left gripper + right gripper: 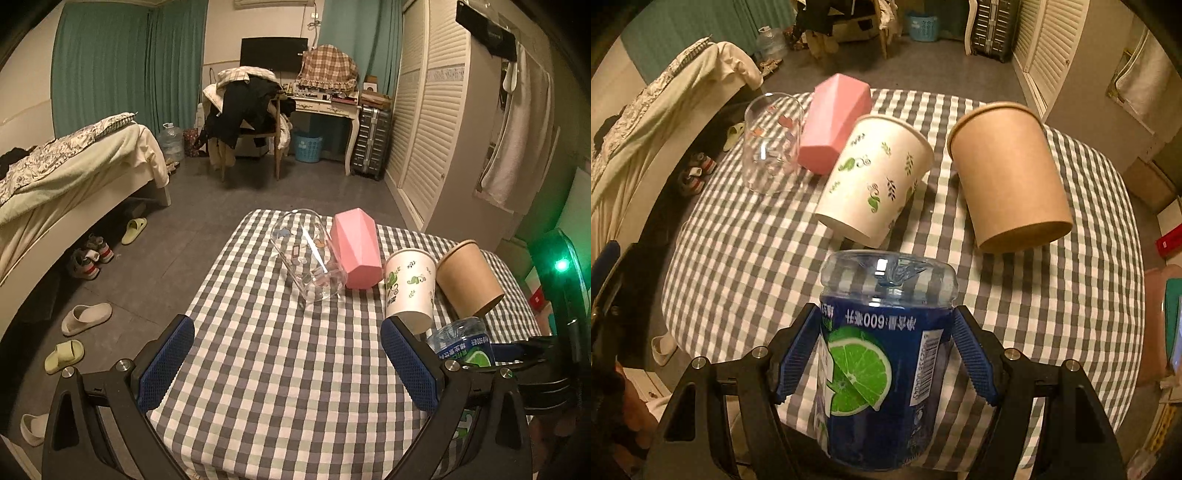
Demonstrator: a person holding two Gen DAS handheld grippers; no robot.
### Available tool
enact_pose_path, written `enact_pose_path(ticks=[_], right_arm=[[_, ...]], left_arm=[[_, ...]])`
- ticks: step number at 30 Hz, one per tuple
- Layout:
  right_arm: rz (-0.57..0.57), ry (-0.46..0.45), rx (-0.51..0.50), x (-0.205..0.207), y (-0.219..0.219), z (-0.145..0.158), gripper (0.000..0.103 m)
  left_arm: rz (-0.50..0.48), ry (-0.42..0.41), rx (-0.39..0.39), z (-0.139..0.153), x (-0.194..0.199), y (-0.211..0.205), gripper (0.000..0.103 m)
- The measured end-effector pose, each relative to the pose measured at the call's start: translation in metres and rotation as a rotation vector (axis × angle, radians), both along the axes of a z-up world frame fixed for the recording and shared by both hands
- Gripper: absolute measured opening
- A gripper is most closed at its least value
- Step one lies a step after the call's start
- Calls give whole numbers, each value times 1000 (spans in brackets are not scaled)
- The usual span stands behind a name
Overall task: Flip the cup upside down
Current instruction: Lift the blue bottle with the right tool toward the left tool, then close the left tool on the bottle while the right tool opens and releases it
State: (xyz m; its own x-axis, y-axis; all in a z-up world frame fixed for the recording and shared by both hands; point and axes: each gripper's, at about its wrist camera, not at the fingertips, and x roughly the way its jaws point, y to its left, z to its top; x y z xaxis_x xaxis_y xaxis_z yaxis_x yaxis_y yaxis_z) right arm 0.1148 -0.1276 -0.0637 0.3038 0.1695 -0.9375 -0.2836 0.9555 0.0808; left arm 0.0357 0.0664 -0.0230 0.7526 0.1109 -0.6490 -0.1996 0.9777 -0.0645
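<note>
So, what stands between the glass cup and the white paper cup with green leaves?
The pink faceted cup stands between the glass cup and the white paper cup, all inverted on the checked tablecloth. The right wrist view shows it best.

Left gripper (pixel 288 363): black frame, blue textured pads (pixel 168 363), jaws spread wide with nothing between them, pointing forward and slightly downward.

Right gripper (pixel 886 363): same build, black frame with blue ribbed pads (pixel 971 360), jaws closed in against both sides of the bottle-cut cup (pixel 884 369), which it holds with the base pointing away from the camera. In the left wrist view it shows only partly at the right edge.
</note>
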Motion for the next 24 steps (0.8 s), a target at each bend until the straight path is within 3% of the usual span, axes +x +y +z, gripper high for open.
enact_pose_path(ticks=[6, 8, 13, 18, 24], right_arm=[[-7, -29, -5, -2, -6, -1, 74], [-9, -60, 31, -6, -11, 9, 86], [4, -154, 62, -21, -31, 49, 90], [5, -233, 13, -35, -66, 78, 92], [-26, -275, -32, -49, -113, 83, 92]], left_arm=[[-19, 15, 13, -3, 4, -7, 103], [-21, 23, 13, -3, 5, -8, 103], [-61, 43, 37, 2, 6, -23, 103], [-182, 95, 60, 10, 15, -60, 103], [-302, 204, 71, 8, 41, -111, 103]])
